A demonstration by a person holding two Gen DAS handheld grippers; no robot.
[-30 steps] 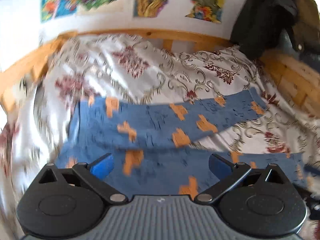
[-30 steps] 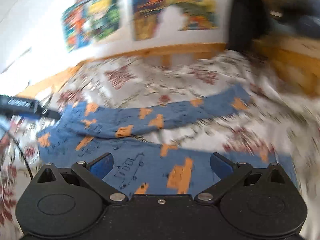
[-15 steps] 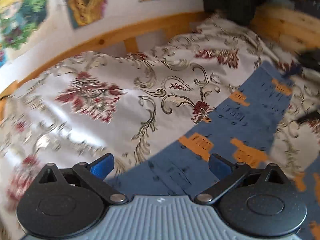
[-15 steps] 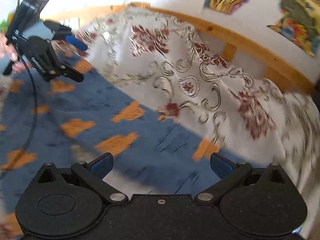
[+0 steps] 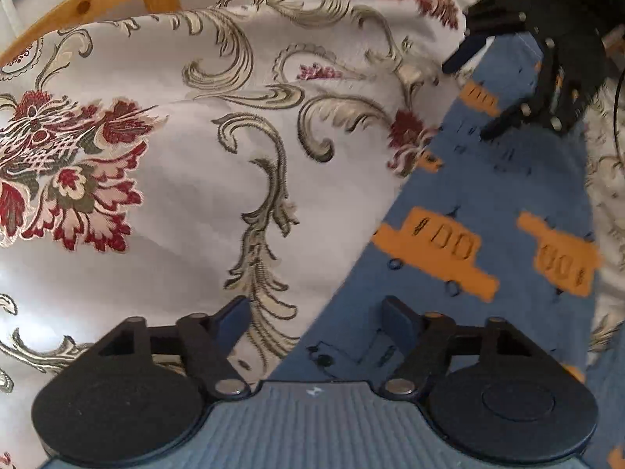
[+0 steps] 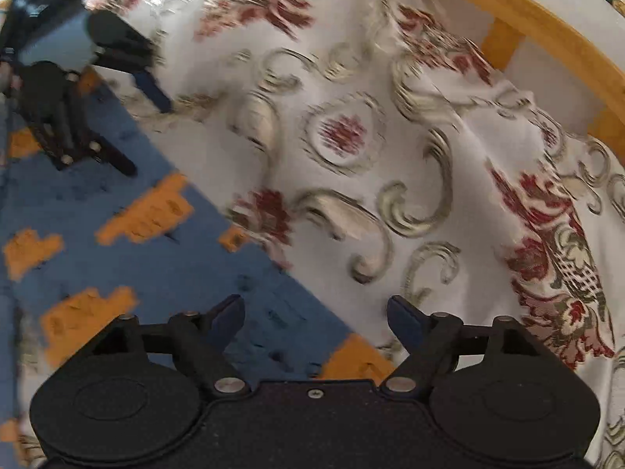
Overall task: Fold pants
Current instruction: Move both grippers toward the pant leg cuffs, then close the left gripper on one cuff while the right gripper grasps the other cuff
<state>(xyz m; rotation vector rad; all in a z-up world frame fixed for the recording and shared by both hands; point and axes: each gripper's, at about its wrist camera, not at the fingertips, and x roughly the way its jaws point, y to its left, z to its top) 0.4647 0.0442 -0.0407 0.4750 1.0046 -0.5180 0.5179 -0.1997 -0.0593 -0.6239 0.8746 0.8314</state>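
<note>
Blue cloth with orange car prints, the pants (image 5: pixel 488 195), lies flat on the bed (image 5: pixel 195 195), on top of a pale bedspread with red flowers and grey scrolls. Only one long strip, apparently a leg, is seen clearly, and its far edge against the bedspread is the line that matters. From the left claw (image 5: pixel 316 318) that strip runs forward and to the right, toward the right claw (image 5: pixel 474 90), which shows at the strip's far end. From the right claw (image 6: pixel 316 314) the same strip runs forward and to the left, toward the left claw (image 6: pixel 140 129) at the other end. So the long axis lies between the two claws, one at each end. Each claw is spread wide and holds nothing. Each straddles the cloth's edge: the left claw has its right finger over blue cloth and its left finger over bedspread; the right claw is the reverse. Neither is clearly nearer to the edge. Whether the fingertips touch the cloth cannot be told. Judging by this, pinching the edge at both ends comes next.
</note>
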